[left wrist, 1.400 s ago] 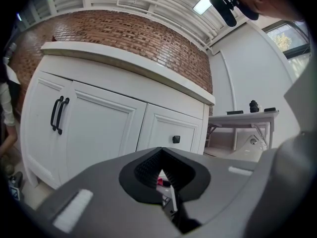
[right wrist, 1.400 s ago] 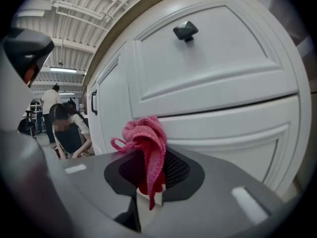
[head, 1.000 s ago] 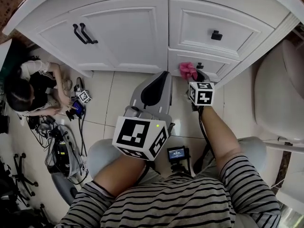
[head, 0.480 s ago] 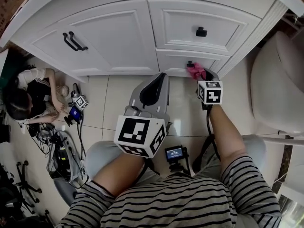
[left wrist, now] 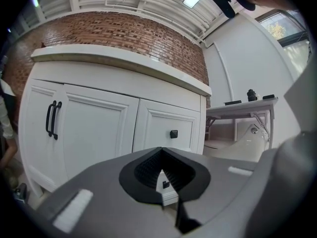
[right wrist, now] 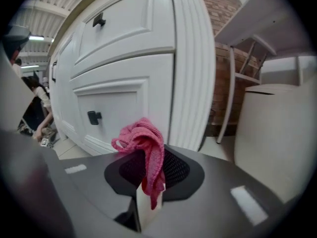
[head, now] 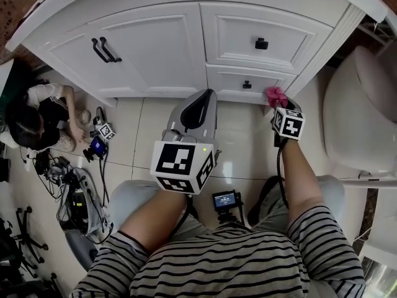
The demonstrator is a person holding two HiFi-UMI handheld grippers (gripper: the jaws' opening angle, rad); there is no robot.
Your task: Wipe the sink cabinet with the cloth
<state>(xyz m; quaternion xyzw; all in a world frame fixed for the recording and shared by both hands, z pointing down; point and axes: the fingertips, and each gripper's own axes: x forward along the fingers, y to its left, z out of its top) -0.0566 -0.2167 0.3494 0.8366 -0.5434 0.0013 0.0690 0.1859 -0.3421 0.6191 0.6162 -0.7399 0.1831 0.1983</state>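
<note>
The white sink cabinet [head: 155, 48] fills the top of the head view, with a double door at left and two drawers at right. My right gripper [head: 277, 101] is shut on a pink cloth [head: 275, 95], held against the lower right corner of the cabinet, by the bottom drawer [head: 248, 82]. In the right gripper view the pink cloth [right wrist: 146, 148] bunches out of the shut jaws, close to the cabinet's fluted corner post [right wrist: 190, 63]. My left gripper [head: 193, 113] hangs shut and empty in front of the cabinet's middle, away from it; its jaws meet in the left gripper view [left wrist: 161, 175].
A person [head: 37, 117] crouches on the tiled floor at left among cables and gear [head: 77, 191]. A white tub or toilet [head: 363, 110] stands close on the right. A small camera device [head: 226, 200] sits between my knees. The doors carry black handles [head: 105, 49].
My right gripper has slid the pink cloth rightwards along the bottom drawer, from near the drawer knob to the cabinet's right corner. The left gripper stays about where it was.
</note>
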